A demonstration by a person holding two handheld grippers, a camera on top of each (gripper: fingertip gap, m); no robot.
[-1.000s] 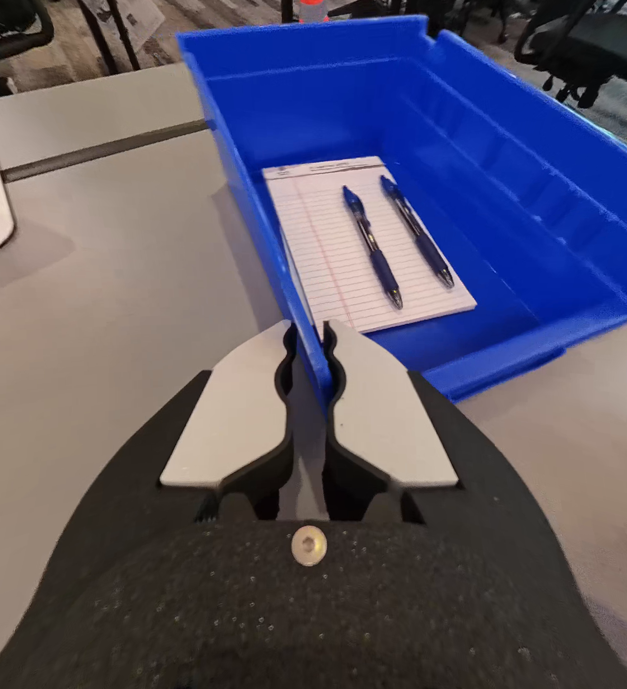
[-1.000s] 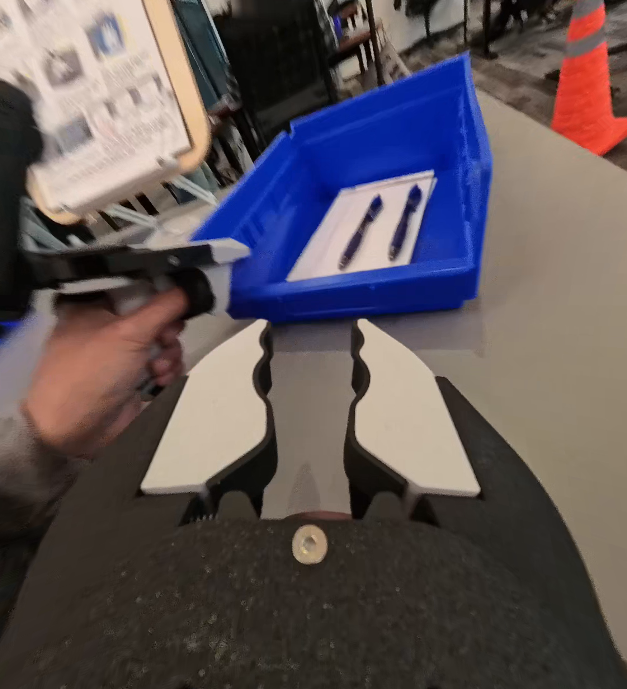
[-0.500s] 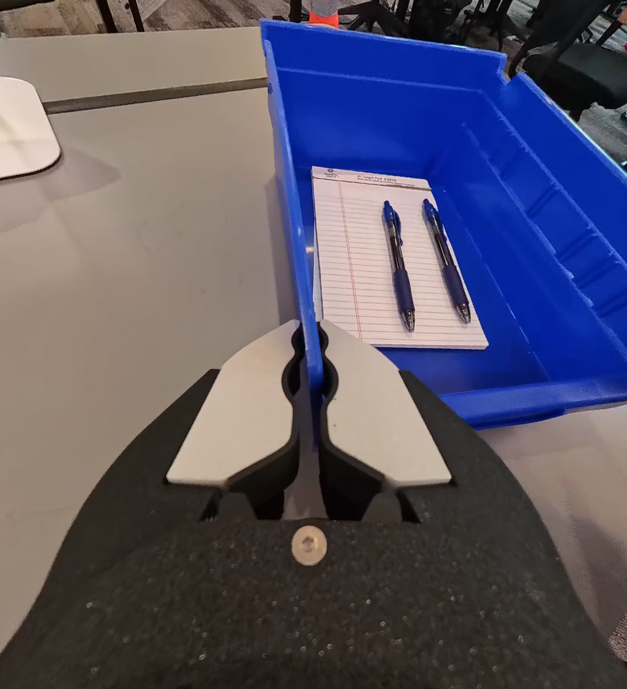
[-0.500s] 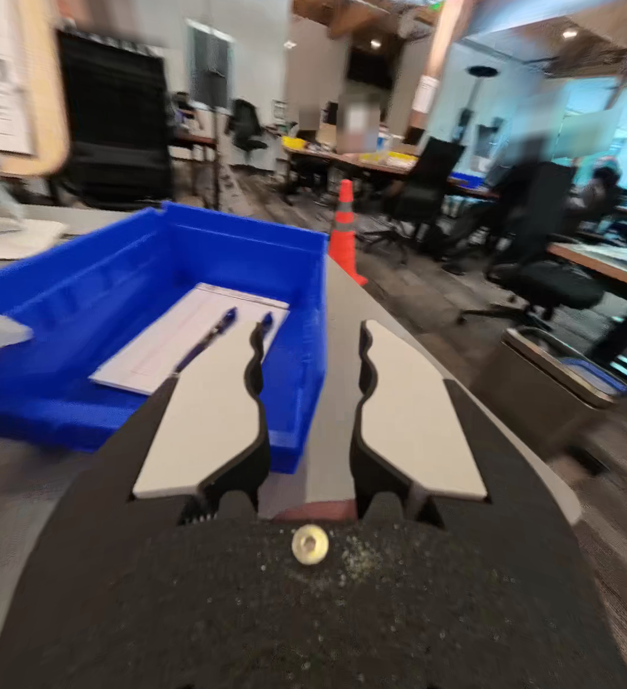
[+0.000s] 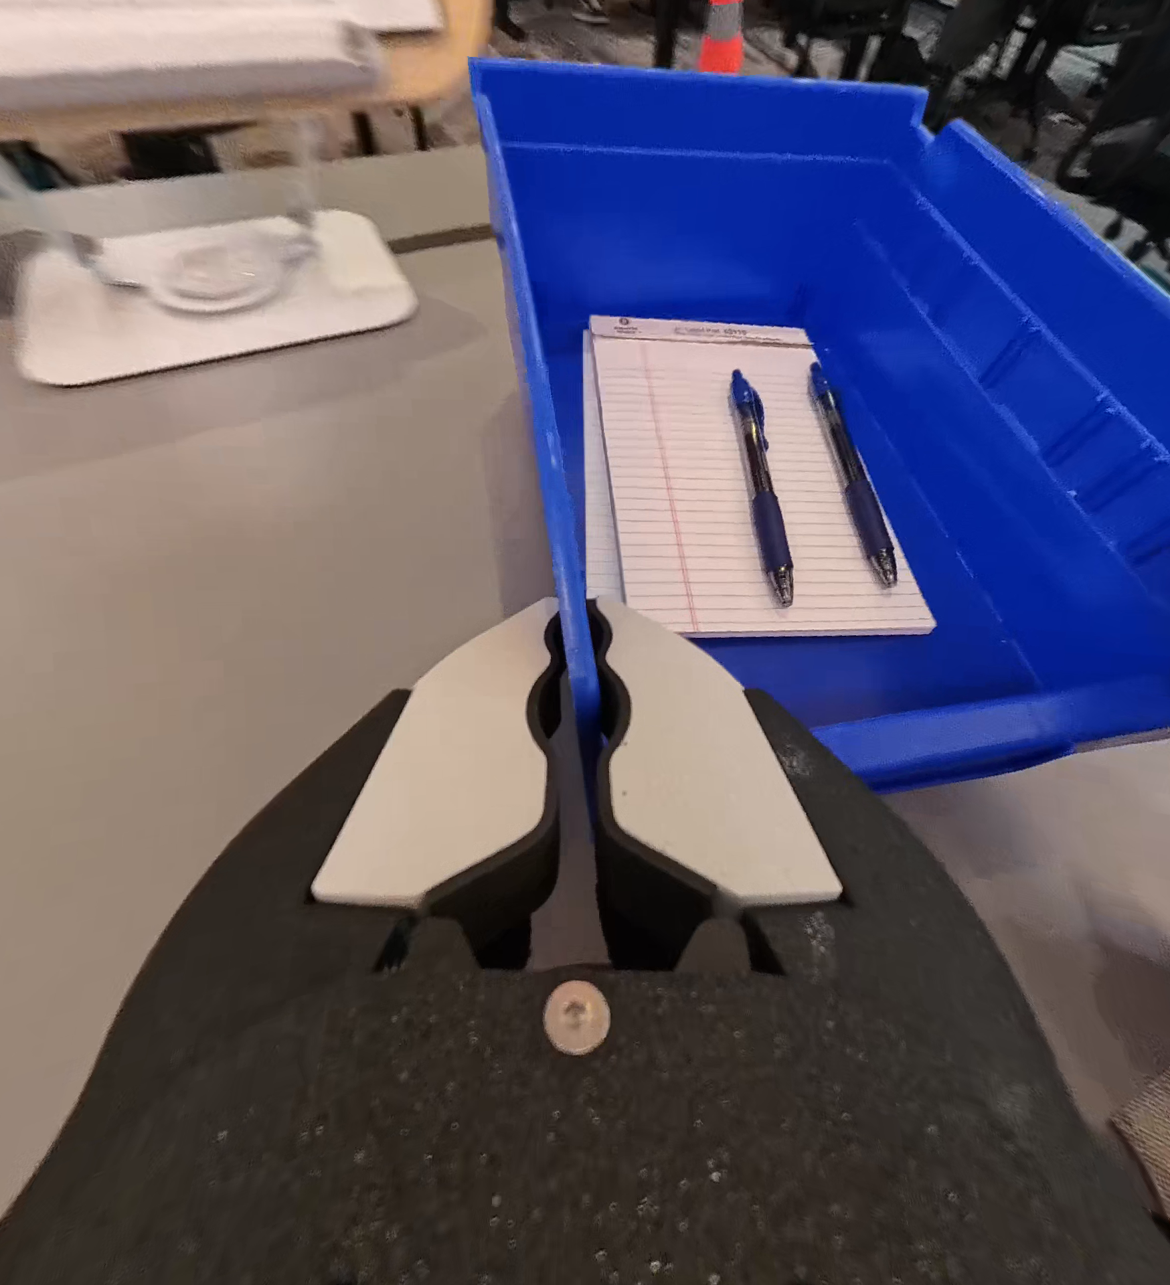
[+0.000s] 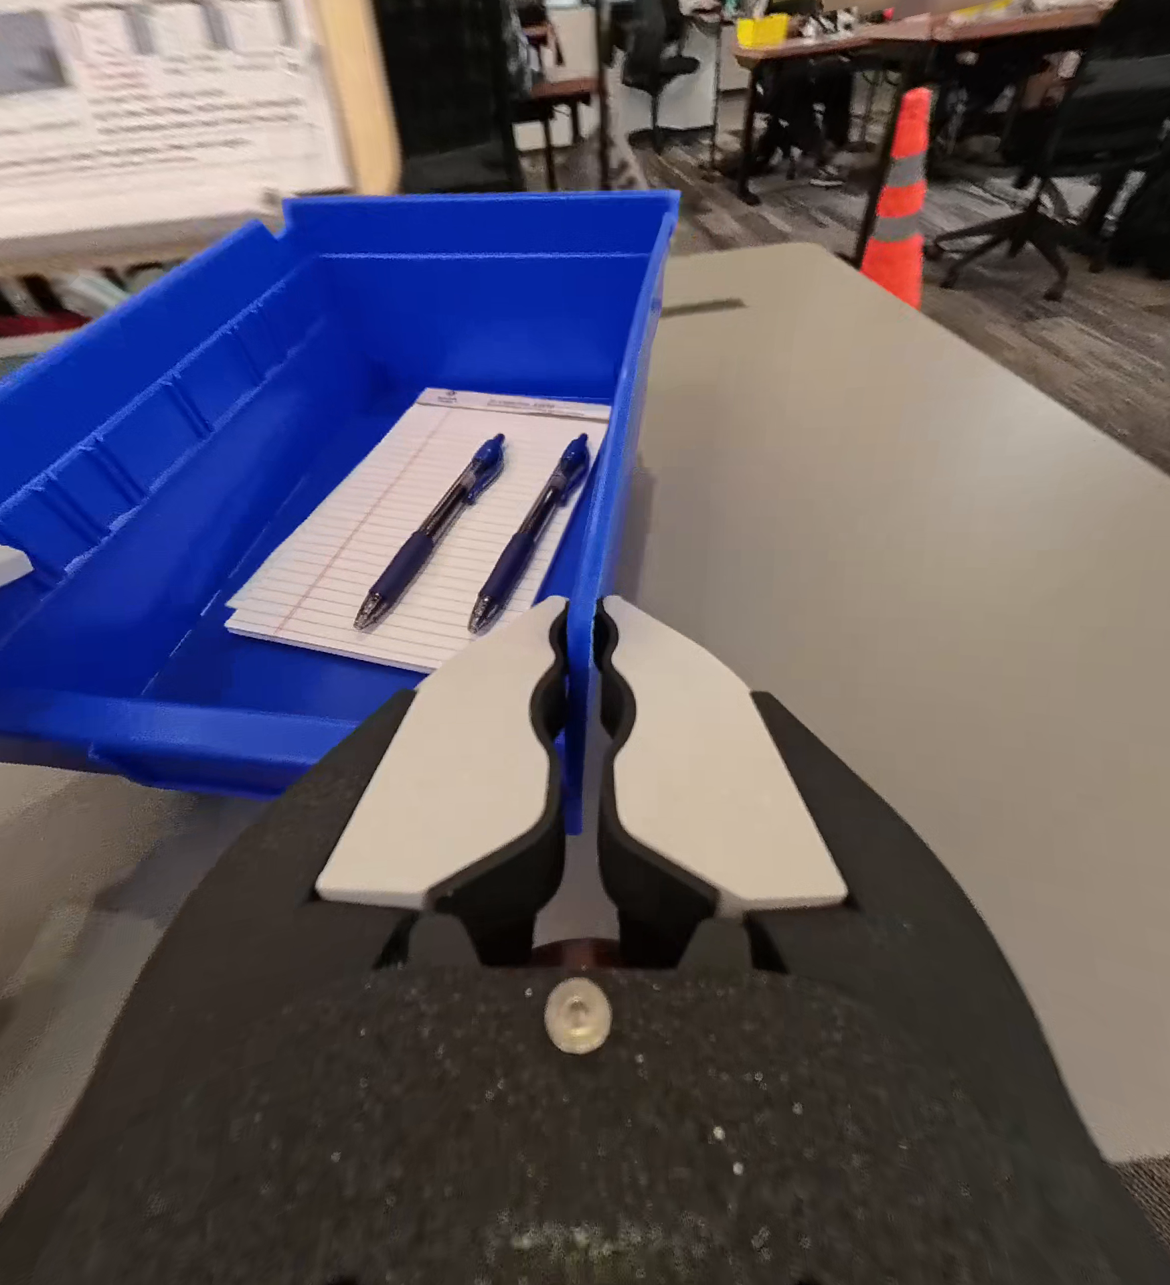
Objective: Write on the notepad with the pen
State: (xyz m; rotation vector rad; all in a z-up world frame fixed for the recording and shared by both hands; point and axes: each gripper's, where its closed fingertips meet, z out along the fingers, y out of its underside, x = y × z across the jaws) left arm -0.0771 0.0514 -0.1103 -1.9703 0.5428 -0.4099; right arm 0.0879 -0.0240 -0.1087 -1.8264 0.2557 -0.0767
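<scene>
In the left wrist view, the left tool (image 5: 577, 622) was closed down on the near end of the left side wall of a blue bin (image 5: 707, 118), its two grey fingers (image 5: 471, 758) pressed against either face of the thin plastic. The bin stood on a grey bench (image 5: 207, 556). Inside it, on the floor of the bin and close to that gripped wall, lay the lined notepad (image 5: 679, 487), flat, with its printed header strip at the far end. Two blue pens rested side by side on the pad, tips pointing toward the camera: the left pen (image 5: 763, 487) and, just beside it, the right pen (image 5: 850, 480). A white flat base (image 5: 220, 306) with a clear stand on it sat blurred on the bench to the left, well apart from the bin. A grey fingertip of the other tool showed at the right edge by the bin's right wall.

In the right wrist view, the right tool (image 6: 582, 612) was likewise clamped on the bin's (image 6: 478, 215) right side wall at its near end, one finger inside and one outside. The notepad (image 6: 387, 528) lay against that wall, carrying the left pen (image 6: 433, 532) and the right pen (image 6: 530, 535). An orange traffic cone (image 6: 898, 201) stood on the floor beyond the bench (image 6: 881, 521), near office chairs.
</scene>
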